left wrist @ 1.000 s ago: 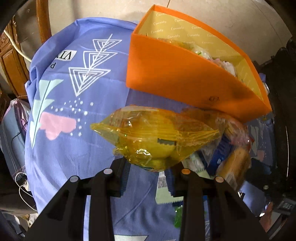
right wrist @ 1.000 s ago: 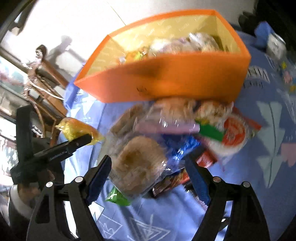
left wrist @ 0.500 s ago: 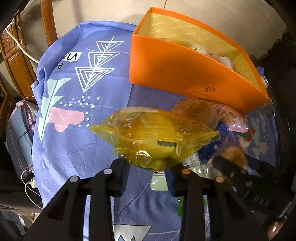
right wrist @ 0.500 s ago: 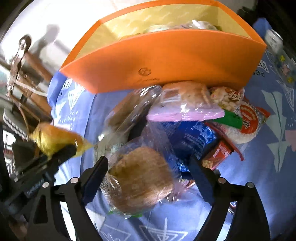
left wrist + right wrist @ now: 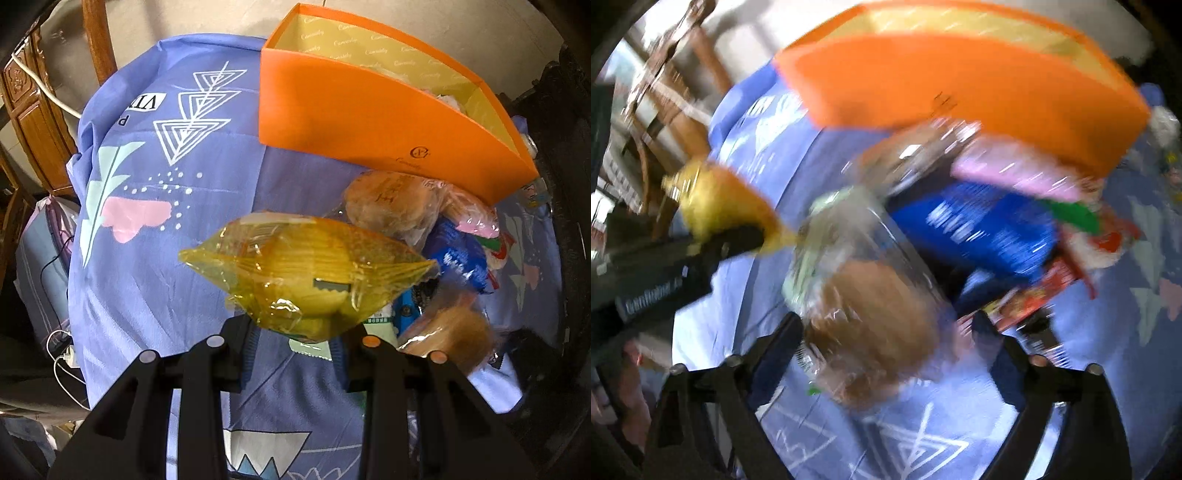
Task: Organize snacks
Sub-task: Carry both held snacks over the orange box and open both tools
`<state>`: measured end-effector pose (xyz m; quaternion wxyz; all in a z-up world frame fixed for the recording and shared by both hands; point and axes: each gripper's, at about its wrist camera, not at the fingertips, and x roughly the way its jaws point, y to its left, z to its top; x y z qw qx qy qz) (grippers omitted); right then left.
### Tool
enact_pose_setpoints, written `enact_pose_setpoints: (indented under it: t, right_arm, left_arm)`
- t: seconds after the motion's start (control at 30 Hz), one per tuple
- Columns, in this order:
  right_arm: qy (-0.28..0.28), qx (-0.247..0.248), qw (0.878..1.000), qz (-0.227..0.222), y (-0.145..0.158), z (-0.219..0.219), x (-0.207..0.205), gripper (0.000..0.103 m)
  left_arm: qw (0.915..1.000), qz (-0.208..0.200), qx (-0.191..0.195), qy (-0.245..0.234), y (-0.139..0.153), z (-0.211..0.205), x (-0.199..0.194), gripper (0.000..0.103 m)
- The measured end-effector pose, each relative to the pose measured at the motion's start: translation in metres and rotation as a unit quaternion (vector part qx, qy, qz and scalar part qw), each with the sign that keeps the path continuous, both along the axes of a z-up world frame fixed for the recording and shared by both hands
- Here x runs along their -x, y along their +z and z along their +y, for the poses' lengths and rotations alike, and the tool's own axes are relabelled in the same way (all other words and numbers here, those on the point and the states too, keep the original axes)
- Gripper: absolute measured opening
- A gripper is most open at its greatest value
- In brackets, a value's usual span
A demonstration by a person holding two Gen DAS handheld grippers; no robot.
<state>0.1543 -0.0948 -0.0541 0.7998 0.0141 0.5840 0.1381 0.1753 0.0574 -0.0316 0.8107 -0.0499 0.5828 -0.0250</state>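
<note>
1. Yellow snack packet (image 5: 306, 284): held clear of the cloth, pinched at its lower edge by the left gripper (image 5: 295, 338); also seen in the right wrist view (image 5: 716, 199), blurred.
2. Handling, as judged: light, soft film wrapper, crinkled and glossy, likely slippery; contents look like a soft cake, easily crushed. Best taken by the sealed edge or a flat end (not across the bulging middle).
3. Left fingers: pressed onto the packet's underside, packet spread wide above them.
4. Wrapped bun (image 5: 871, 328): lying between the right gripper (image 5: 886, 332) fingers, which stand spread on either side; contact not discernible through the blur. Clear film, soft bread inside; likewise light and crushable.
5. Remaining pile: second wrapped bun (image 5: 391, 203), blue packet (image 5: 461, 258), pink packet (image 5: 1015, 173) and red packet (image 5: 1027, 299), heaped together just in front of the box.
6. Orange box (image 5: 369, 114): upright, open-topped, some snacks already inside; well beyond the yellow packet.
7. Blue printed cloth (image 5: 147, 295): covers the table beneath all items.
8. Risk, as judged: packet sliding from a shallow pinch during carry to the box.
</note>
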Motion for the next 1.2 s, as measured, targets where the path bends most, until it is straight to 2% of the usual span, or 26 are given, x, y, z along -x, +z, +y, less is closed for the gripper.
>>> enact_pose_setpoints:
  t: [0.03,0.07,0.4,0.5,0.63,0.8,0.9,1.03,1.17,1.2]
  right_arm:
    - [0.009,-0.03,0.999,0.019,-0.003,0.001,0.001,0.052]
    - [-0.002,-0.035,0.999,0.014,0.0,-0.001,0.003,0.045]
    - [-0.018,-0.066,0.997,-0.035,0.045,-0.038,0.021,0.043]
    - [-0.024,-0.076,0.995,-0.062,0.069,-0.056,0.027,0.043]
    - [-0.035,-0.084,0.99,-0.107,0.11,-0.081,0.024,0.043]
    - [-0.051,-0.095,0.981,-0.161,0.16,-0.107,-0.007,0.043]
    - [-0.061,-0.094,0.978,-0.175,0.171,-0.114,-0.037,0.043]
    - [-0.076,-0.099,0.977,-0.172,0.172,-0.122,-0.085,0.043]
    - [-0.105,-0.113,0.977,-0.146,0.153,-0.131,-0.135,0.046]
    - [-0.113,-0.114,0.977,-0.14,0.147,-0.133,-0.146,0.047]
  left_arm:
    - [1.0,0.001,-0.002,0.001,0.0,0.0,0.001,0.032]
    - [1.0,0.001,-0.003,0.001,0.0,0.001,0.002,0.032]
    - [0.9998,-0.01,-0.01,-0.01,0.018,-0.001,0.011,0.032]
    - [0.9991,-0.033,-0.01,-0.023,0.038,-0.006,0.012,0.032]
    - [0.9963,-0.074,-0.003,-0.045,0.081,-0.016,0.003,0.032]
    - [0.99,-0.121,0.003,-0.072,0.128,-0.034,-0.025,0.032]
    - [0.9879,-0.135,0.0,-0.077,0.144,-0.045,-0.059,0.032]
    - [0.989,-0.127,0.011,-0.075,0.141,-0.058,-0.111,0.033]
    - [0.9921,-0.112,0.017,-0.055,0.122,-0.062,-0.16,0.034]
    - [0.9925,-0.111,0.019,-0.049,0.116,-0.062,-0.169,0.05]
